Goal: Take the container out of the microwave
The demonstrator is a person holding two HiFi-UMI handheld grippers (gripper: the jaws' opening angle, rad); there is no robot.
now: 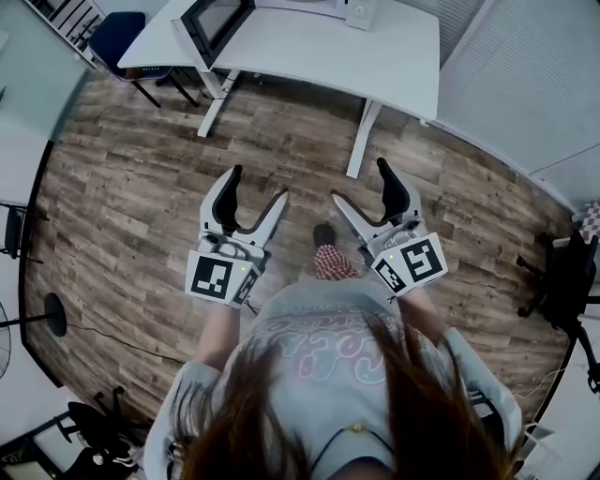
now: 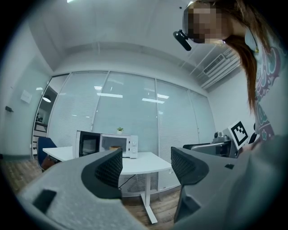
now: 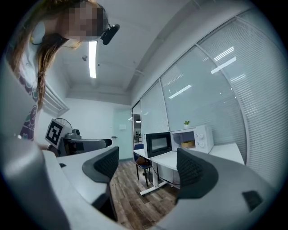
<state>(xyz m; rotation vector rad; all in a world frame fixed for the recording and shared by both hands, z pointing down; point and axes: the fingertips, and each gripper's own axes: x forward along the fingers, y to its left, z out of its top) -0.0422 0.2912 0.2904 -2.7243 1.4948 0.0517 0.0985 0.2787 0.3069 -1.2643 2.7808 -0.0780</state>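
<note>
A white microwave (image 2: 128,146) stands on a white table (image 1: 375,56) a few steps ahead, its dark door (image 1: 214,23) swung open. Inside the cavity sits a small tan bowl-like container (image 2: 115,148), also visible as the container (image 3: 187,144) in the right gripper view beside the microwave door (image 3: 157,143). My left gripper (image 1: 258,185) and right gripper (image 1: 360,181) are held side by side at waist height over the wood floor, well short of the table. Both stand open with nothing between their jaws. From each gripper view, the left gripper (image 2: 146,157) and the right gripper (image 3: 147,155) face the microwave.
A small potted plant (image 2: 119,130) sits on top of the microwave. A blue chair (image 1: 122,37) stands at the table's left end. A black office chair (image 1: 562,272) is at the right and a fan base (image 1: 52,314) at the left. Glass walls with blinds lie behind the table.
</note>
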